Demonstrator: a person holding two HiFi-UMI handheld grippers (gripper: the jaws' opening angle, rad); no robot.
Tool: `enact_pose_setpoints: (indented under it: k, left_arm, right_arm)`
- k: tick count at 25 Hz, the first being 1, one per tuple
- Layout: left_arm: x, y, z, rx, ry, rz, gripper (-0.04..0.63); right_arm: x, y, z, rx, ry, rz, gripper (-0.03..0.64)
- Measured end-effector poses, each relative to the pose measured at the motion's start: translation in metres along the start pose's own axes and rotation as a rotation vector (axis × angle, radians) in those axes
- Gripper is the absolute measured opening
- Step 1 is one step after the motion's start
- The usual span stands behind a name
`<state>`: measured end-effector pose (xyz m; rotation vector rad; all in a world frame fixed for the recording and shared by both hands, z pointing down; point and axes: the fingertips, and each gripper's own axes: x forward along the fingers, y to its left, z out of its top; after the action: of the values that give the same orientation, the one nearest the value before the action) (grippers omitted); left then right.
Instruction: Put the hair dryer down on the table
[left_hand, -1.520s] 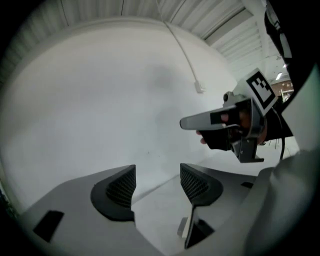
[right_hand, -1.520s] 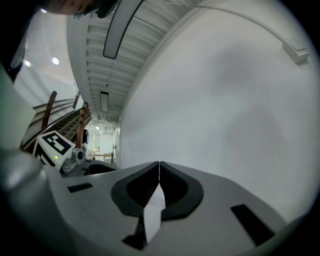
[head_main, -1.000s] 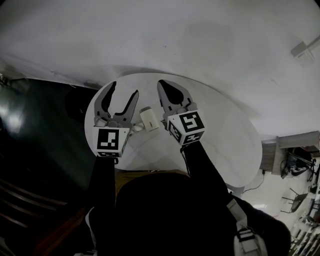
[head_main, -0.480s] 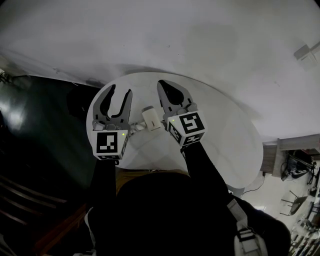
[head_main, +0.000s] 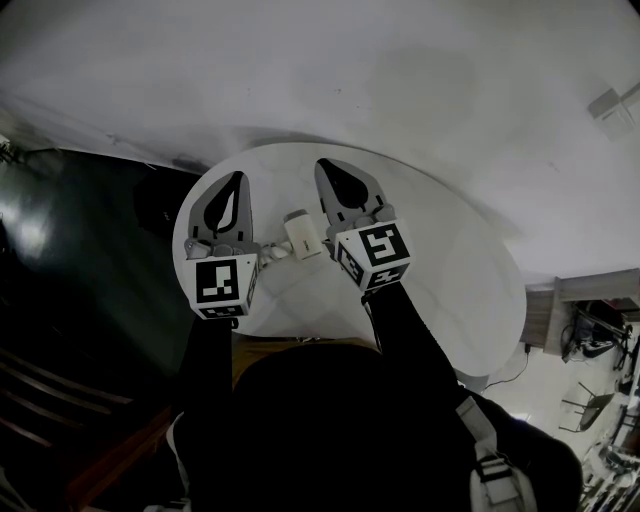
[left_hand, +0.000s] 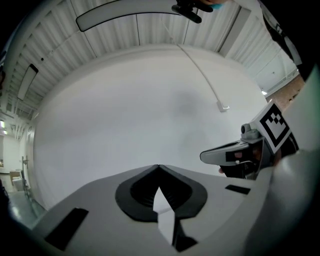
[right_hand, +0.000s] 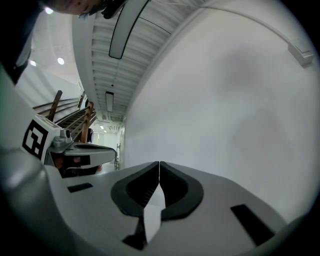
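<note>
Head view: the small white hair dryer (head_main: 300, 236) lies on the round white tabletop (head_main: 450, 270), in the gap between my two grippers. As far as I can see, it touches neither of them. Its blunt barrel points away from me. A paler piece trails toward my left side, and I cannot tell whether that is the handle or the cord.

My left hand-held gripper (head_main: 238, 180) hangs level just beside the dryer, on its left. Its grey jaws have just been closing with nothing between them, and now the black pads meet tip to tip. The left gripper view shows only a sliver of the pale wall (left_hand: 125, 115) through the hollow behind the tips, so this gripper is closed and empty. My right hand-held gripper (head_main: 323, 166) sits level on the dryer's other side. Its jaws are drawn together too, and the right gripper view shows the same bare slit with nothing caught in it.

I judge the task itself to be done. The dryer is down, the table carries its weight, and neither gripper has hold of it. It rests inside the rim rather than at the edge, so it looks settled. At most I have to draw both grippers back clear of it. Both are near the dryer, so I would pull them straight toward me, since a sideways swing could nudge it.
</note>
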<state>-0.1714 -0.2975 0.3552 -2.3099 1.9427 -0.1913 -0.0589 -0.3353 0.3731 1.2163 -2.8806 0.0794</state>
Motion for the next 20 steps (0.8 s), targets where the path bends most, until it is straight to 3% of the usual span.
enact_pose_setpoints:
  k: [12,20]
  left_arm:
    - [-0.0045,0.0056,-0.0005,0.022,0.014,0.013,0.015]
    - [-0.0084,0.0066,0.0029,-0.008,-0.007,0.010,0.015]
  right_arm:
    - [0.0006,0.0055,-0.0015,0.012,-0.001,0.009,0.026]
    - [0.0012,0.0091,-0.0012,0.013,-0.004,0.014,0.026]
